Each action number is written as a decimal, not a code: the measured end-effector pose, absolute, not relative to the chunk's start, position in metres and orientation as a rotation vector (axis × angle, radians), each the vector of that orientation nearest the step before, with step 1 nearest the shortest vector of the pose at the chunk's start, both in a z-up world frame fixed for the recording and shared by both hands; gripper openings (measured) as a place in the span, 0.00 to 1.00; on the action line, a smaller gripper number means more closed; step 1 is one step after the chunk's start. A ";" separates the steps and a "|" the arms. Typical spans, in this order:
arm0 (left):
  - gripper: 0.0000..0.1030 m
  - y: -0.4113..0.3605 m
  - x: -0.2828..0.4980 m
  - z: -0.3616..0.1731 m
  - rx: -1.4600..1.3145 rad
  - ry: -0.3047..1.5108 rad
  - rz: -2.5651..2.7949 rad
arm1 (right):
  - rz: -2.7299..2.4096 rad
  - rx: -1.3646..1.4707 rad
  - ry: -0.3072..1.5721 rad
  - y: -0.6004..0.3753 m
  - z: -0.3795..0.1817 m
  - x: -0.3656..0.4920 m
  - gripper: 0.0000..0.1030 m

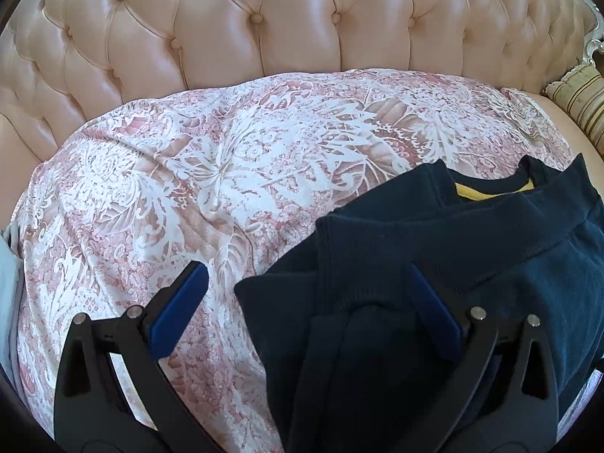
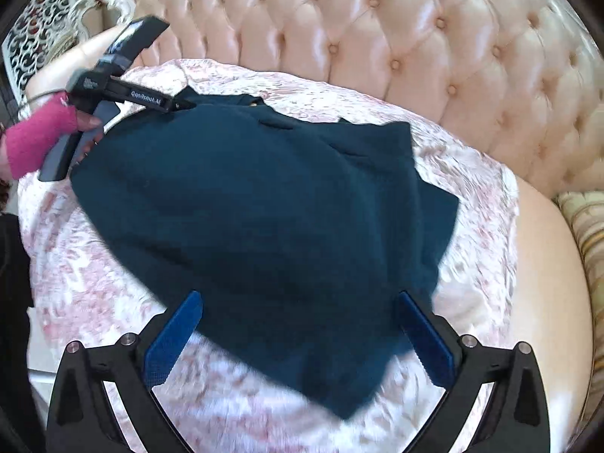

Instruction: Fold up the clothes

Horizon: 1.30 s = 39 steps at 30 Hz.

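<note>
A: Where's the sweatshirt (image 2: 264, 204)?
B: Dark navy, folded, flat on the floral cover (image 1: 211, 173) over the sofa (image 1: 264, 26) seat, collar toward the tufted backrest. Yellow neck label (image 1: 487, 191) showing.
A: Left tongs (image 1: 305, 302)?
B: Spread wide, gripping nothing. Over the garment's left edge, one pad above fabric, the other above cover.
A: Right tongs (image 2: 298, 330)?
B: Also wide open, empty, over the garment's near edge. View's blurred.
A: Anything else?
B: Pink sleeve (image 2: 36, 137) at the left handle.

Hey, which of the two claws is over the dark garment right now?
Both are open. The right claw straddles the navy sweatshirt's near hem. The left claw is at its collar end, one finger over the floral bedspread.
</note>
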State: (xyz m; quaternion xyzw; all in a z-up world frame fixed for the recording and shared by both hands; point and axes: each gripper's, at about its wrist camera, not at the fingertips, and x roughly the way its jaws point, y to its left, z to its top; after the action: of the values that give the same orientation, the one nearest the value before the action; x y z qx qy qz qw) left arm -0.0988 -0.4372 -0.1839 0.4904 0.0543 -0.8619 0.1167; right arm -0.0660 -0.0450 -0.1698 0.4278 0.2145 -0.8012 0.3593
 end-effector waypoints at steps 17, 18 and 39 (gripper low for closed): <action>1.00 -0.385 -0.034 -0.172 1.406 0.307 -2.728 | -1.974 1.304 0.372 -0.135 -0.194 -0.216 1.00; 1.00 -0.383 -0.034 -0.171 1.409 0.298 -2.732 | -1.994 1.307 0.370 -0.127 -0.193 -0.217 1.00; 1.00 -0.423 0.024 -0.165 1.383 0.443 -2.656 | -2.041 1.083 0.215 -0.025 -0.166 -0.062 1.00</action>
State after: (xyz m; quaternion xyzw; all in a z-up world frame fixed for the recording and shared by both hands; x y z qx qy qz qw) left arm 0.0236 -0.4233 -0.1647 0.4561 0.1462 -0.8760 0.0570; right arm -0.0622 -0.0253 -0.1660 0.4280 0.0849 -0.8065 0.3989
